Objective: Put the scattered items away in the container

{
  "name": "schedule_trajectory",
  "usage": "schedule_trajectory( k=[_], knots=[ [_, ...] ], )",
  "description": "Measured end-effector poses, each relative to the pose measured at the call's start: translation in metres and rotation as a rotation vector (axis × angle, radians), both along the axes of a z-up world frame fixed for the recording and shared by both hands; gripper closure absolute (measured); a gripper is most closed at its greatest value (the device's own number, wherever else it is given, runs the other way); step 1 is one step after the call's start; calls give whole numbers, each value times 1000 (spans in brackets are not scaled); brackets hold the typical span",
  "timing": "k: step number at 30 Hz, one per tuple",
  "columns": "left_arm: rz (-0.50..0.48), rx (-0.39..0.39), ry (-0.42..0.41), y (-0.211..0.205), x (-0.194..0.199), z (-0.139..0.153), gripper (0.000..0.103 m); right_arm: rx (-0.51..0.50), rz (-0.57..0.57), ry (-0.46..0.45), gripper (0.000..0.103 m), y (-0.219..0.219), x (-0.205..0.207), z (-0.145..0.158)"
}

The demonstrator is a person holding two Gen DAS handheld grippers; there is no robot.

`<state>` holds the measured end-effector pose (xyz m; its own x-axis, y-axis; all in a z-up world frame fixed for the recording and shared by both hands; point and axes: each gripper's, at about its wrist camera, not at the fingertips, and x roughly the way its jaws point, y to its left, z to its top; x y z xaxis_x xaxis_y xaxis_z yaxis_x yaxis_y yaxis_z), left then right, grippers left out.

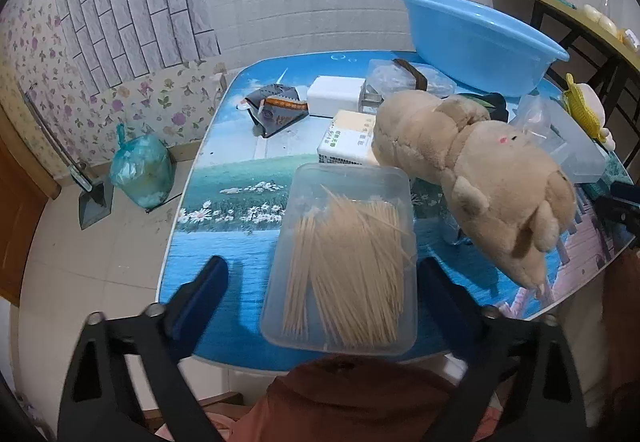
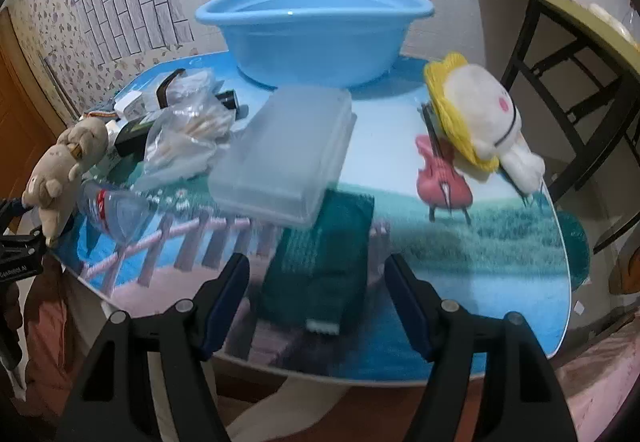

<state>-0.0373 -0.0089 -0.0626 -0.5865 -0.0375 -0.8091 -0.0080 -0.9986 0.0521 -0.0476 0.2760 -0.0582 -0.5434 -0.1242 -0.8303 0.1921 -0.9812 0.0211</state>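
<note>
A blue basin [image 2: 316,38] stands at the back of the table, also in the left wrist view [image 1: 476,42]. My left gripper [image 1: 324,282] is open around a clear tray of toothpicks [image 1: 344,262] near the front edge. A tan plush bear [image 1: 480,178] lies to its right, also in the right wrist view [image 2: 64,166]. My right gripper [image 2: 316,278] is open over a dark green pack [image 2: 320,262]. A clear lidded box [image 2: 284,158] lies beyond it. A white and yellow plush toy [image 2: 480,118] sits at the right.
A bag of cotton swabs [image 2: 188,134], a plastic bottle [image 2: 116,210], white boxes [image 1: 336,98] and a dark snack packet [image 1: 276,110] lie on the picture-printed table [image 2: 500,262]. A bin bag [image 1: 140,170] and dustpan stand on the floor at left. A shelf [image 2: 560,26] is at right.
</note>
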Motion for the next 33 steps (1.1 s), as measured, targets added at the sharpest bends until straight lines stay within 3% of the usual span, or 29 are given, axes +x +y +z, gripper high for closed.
schedule_trajectory(
  k=[6,7,8,11,13,23,33],
  knots=[
    [7,70,11,-7,-4,-1,31,-3,-10,-9,33,-5,-13,0],
    [-1,71,18,-7,-4,0,41,-8,-13,-14,33,-4,-13,-1],
    [-10,71,23,-7,-5,1,43,-11,-16,-19,33,-3,-14,-3],
    [-10,76,27,-5,-1,-1,43,-2,-20,-21,50,0,-13,-5],
    [-4,81,29,-7,0,0,43,-10,-16,-25,54,3,-14,-4],
    [49,60,92,-19,8,28,43,-11,-29,-5,57,22,-5,5],
    [12,21,161,-2,9,68,43,-18,-62,60,59,48,2,31]
  ],
)
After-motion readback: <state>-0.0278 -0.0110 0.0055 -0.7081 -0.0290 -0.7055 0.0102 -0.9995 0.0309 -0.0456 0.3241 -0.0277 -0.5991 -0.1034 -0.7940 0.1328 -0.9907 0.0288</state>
